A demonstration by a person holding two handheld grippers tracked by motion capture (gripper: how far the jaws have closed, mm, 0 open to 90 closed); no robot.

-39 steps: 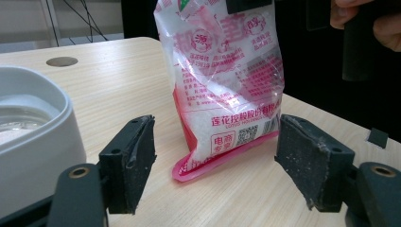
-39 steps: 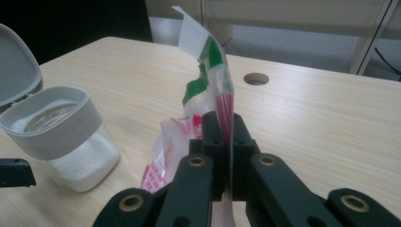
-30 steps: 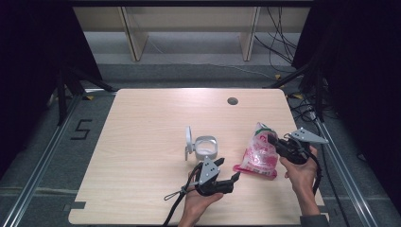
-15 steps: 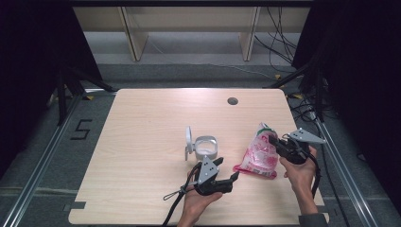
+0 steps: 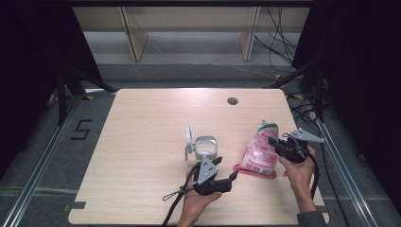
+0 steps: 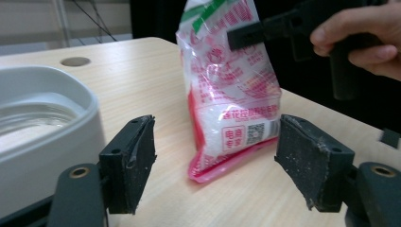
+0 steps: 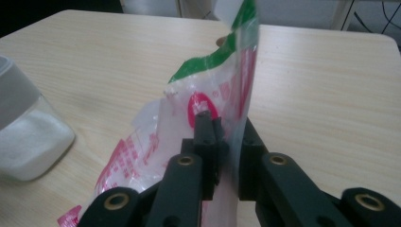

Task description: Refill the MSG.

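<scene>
I hold the pink-and-white bag [image 5: 259, 150] by its upper part with my right gripper [image 7: 221, 142] — the film runs between the two jaws, which stand narrow and have just been easing apart a little, so the pinch is light. The bag stands propped on the worktop [image 5: 142, 123], its bottom seam resting on the wood and its green-banded top raised, just to the right of the grey container [image 5: 206, 146]. My left gripper [image 6: 215, 165] waits low beside it with its jaws wide and nothing between the pads; the bag's lower end lies straight ahead of them. To do this well, I judge I should keep the top pinched firmly enough that the film does not slip, and bring the left jaws onto the lower corner before any tilting. The container stands open, its lid [image 5: 188, 141] upright at its left, with white granules inside; the bag holds a similar white fill.
</scene>
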